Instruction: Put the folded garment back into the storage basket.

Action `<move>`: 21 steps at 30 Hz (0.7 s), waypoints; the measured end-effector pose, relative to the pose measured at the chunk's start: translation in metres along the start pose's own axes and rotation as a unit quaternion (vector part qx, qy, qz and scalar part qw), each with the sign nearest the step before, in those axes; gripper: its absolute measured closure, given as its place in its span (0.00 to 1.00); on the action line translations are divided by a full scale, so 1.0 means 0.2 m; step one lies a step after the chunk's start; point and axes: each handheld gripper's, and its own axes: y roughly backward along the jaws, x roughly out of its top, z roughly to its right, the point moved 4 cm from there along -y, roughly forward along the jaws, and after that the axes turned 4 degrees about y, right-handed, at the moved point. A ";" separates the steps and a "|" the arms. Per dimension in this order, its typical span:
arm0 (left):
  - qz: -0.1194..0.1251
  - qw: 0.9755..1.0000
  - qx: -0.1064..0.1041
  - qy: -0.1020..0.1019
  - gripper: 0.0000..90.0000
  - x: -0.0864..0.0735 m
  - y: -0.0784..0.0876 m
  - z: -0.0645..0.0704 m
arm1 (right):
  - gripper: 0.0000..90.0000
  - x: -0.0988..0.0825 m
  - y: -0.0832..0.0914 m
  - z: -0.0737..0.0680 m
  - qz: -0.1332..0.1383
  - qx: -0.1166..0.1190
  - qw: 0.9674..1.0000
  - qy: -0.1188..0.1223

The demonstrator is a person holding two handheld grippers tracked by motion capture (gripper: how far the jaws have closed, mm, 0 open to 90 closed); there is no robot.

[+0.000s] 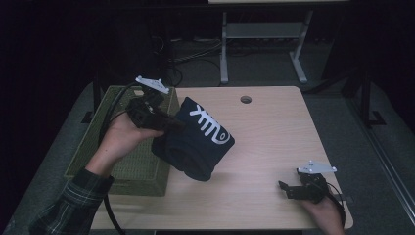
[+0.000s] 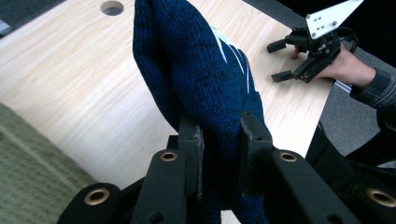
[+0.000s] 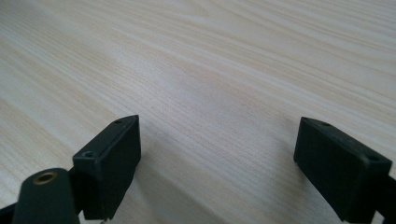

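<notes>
Pale wooden desk: left hand-held gripper clamps folded navy sweater aloft beside green basket, apparently mid-transfer, needing lowering and release; right hand-held gripper gapes empty.

The table is bare between the lifted sweater and right gripper; a basket blocks the left edge.

no readable text anywhere; the navy sweater carries just a white fishbone-like drawing on its front, no letters, no numbers, no brand.
</notes>
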 end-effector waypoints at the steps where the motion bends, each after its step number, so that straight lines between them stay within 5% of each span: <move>1: 0.000 1.000 0.000 0.000 0.83 0.00 0.00 0.00 | 0.16 0.00 0.00 0.00 0.000 0.000 1.000 0.000; 21: 0.035 0.998 0.039 0.021 0.83 -0.02 0.33 -0.08 | 0.16 0.00 0.00 0.00 0.000 -0.001 1.000 -0.002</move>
